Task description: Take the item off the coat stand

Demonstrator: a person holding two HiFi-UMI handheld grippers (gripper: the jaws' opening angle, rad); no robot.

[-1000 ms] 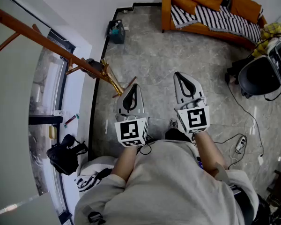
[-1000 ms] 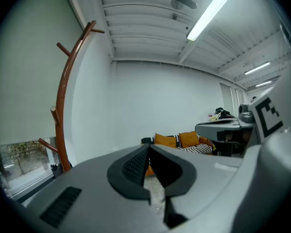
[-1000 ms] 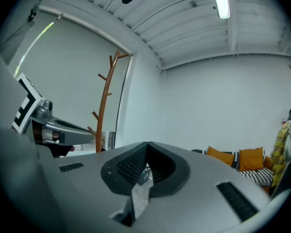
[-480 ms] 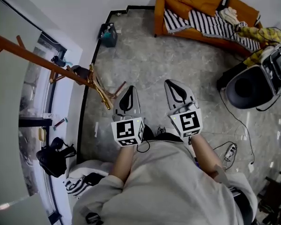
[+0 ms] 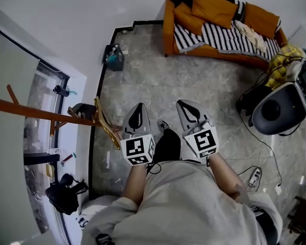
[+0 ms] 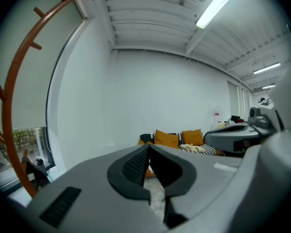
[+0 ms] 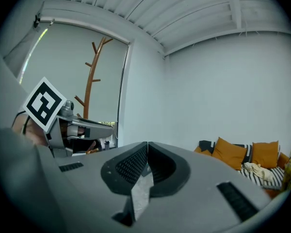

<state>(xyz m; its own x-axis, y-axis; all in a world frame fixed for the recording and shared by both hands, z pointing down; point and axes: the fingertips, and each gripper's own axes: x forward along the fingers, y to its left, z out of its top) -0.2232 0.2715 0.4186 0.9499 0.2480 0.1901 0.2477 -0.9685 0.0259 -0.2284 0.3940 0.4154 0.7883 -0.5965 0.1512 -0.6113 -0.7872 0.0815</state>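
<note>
Left hand-held gripper [image 5: 138, 106] and right hand-held gripper [image 5: 186, 104], jaws together, empty; coat stand [image 5: 41, 115] cut off in head view, forked top visible only in gripper views.

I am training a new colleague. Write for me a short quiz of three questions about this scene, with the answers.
1. True or false: the left gripper and the right gripper both have their jaws together, with nothing between them.
2. The coat stand is on the person's: A) left B) right C) straight ahead.
3. Fill in: the sofa cushions are ____ in colour.
Key: 1 true; 2 A; 3 orange.
</note>
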